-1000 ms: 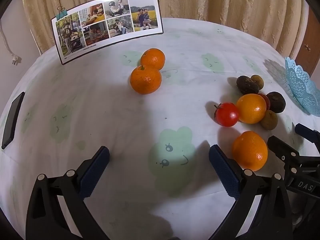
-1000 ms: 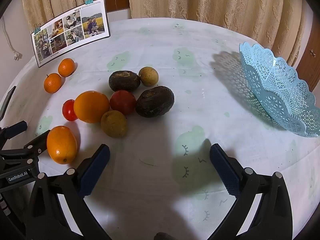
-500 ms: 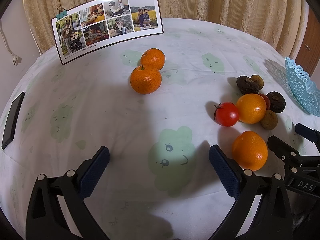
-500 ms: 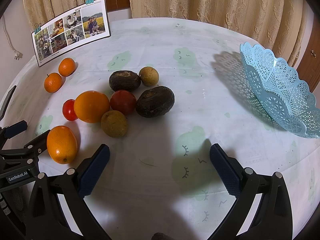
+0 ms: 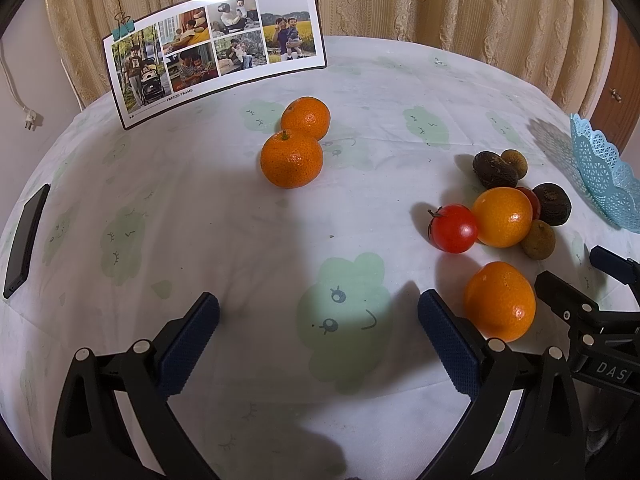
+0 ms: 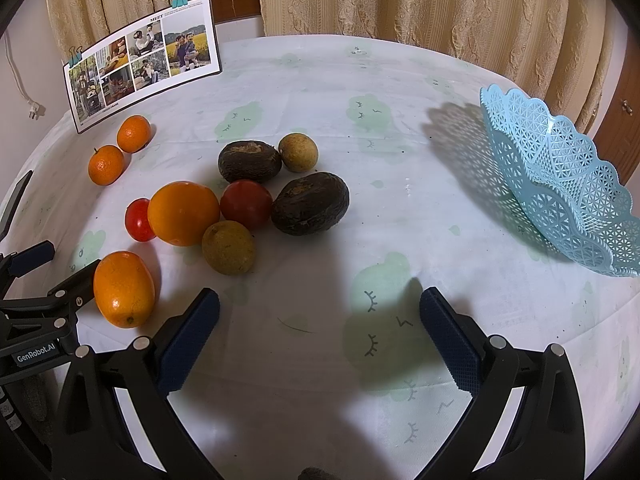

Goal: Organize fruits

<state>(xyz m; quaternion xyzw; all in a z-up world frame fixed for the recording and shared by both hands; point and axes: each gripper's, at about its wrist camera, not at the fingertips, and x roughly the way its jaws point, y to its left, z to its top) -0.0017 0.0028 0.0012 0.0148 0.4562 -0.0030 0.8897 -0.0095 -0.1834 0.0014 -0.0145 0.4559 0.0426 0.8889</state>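
Fruit lies loose on the white tablecloth. Two tangerines point(image 5: 294, 158) sit touching near the photo board. A cluster holds a big orange point(image 6: 183, 213), two tomatoes point(image 6: 246, 203), two dark brown fruits point(image 6: 310, 203) and two small tan fruits point(image 6: 228, 247). One more orange point(image 5: 499, 301) lies just right of my left gripper point(image 5: 319, 326), which is open and empty above the cloth. My right gripper point(image 6: 319, 326) is open and empty too, in front of the cluster. The light blue lattice basket point(image 6: 568, 184) stands at the right, nothing visible in it.
A photo board point(image 5: 216, 50) with binder clips stands at the back left. A black phone point(image 5: 26, 240) lies at the table's left edge. Curtains hang behind the round table. Bare cloth separates the cluster from the basket.
Both views shift only very slightly; the fruit has not moved and both grippers stay open.
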